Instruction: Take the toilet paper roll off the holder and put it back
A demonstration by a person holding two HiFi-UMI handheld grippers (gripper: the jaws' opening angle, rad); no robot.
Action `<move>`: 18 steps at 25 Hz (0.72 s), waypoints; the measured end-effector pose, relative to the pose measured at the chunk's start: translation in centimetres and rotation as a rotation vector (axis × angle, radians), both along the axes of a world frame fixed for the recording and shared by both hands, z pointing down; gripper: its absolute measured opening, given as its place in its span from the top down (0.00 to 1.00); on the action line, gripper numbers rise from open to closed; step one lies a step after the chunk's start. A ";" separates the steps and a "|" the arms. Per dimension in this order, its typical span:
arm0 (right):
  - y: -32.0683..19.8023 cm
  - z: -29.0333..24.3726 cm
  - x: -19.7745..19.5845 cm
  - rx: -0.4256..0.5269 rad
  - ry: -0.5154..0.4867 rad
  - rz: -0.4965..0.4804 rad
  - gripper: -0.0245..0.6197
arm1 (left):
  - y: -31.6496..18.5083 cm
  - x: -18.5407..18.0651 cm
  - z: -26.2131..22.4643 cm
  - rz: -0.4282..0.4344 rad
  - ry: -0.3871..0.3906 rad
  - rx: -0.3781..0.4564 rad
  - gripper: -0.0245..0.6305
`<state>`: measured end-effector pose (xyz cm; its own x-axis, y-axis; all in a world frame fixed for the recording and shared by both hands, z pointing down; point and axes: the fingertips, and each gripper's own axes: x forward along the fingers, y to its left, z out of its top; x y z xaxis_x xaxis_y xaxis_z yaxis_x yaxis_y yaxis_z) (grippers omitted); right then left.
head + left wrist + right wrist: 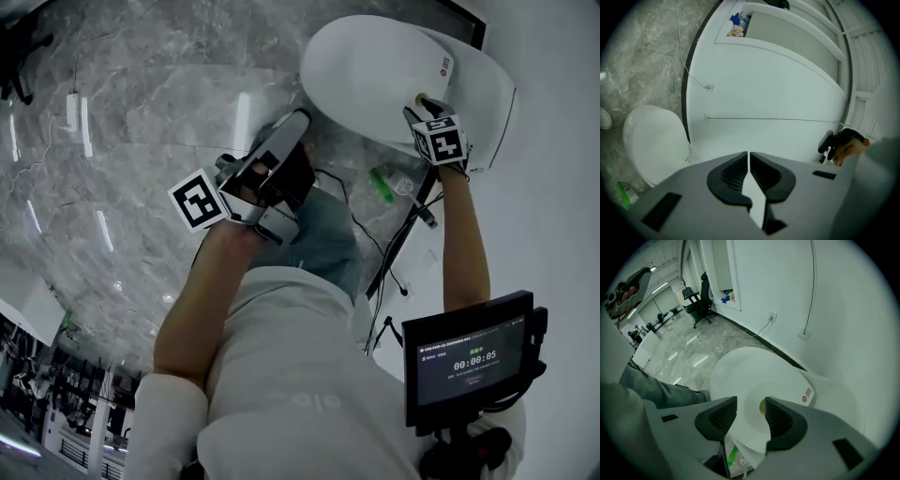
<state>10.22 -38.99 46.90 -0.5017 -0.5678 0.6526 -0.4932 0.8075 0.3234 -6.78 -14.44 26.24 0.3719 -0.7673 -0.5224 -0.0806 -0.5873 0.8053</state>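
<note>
The white toilet paper roll [751,401], with its brown core showing, lies on the closed white toilet lid [754,366]. My right gripper [751,417] reaches down over it with the roll between its jaws. The right jaw covers part of the core, while a thin gap shows at the left jaw. In the head view only a bit of the roll [420,97] peeks out beside the right gripper [427,105]. My left gripper [272,178] hangs over the floor, shut and empty; in its own view the left gripper [748,165] points at a white wall. No holder is in view.
The toilet lid [375,70] stands against the white wall [778,84]. A green object [380,184] and black cables [394,253] lie on the marble floor beside it. A monitor [473,361] hangs at my chest. Office chairs [698,301] stand far off.
</note>
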 end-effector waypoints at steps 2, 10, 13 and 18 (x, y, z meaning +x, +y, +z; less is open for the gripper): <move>-0.3 0.7 0.7 -0.009 0.012 0.013 0.70 | 0.6 0.1 0.4 -0.015 0.019 -0.002 0.95; -1.6 2.6 0.9 -0.022 0.091 0.037 0.70 | 2.1 0.8 0.6 -0.038 0.039 -0.002 0.95; -2.1 2.7 1.1 -0.007 0.152 0.052 0.70 | 2.3 0.4 0.5 -0.053 0.029 -0.003 0.95; -2.2 2.2 1.5 -0.005 0.161 0.077 0.70 | 2.2 -0.1 0.6 -0.069 0.041 -0.007 0.95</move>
<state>11.69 -41.22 49.13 -0.3458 -0.5969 0.7240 -0.4961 0.7712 0.3988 -6.91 -12.24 26.83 0.2960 -0.7939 -0.5311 -0.0874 -0.5762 0.8126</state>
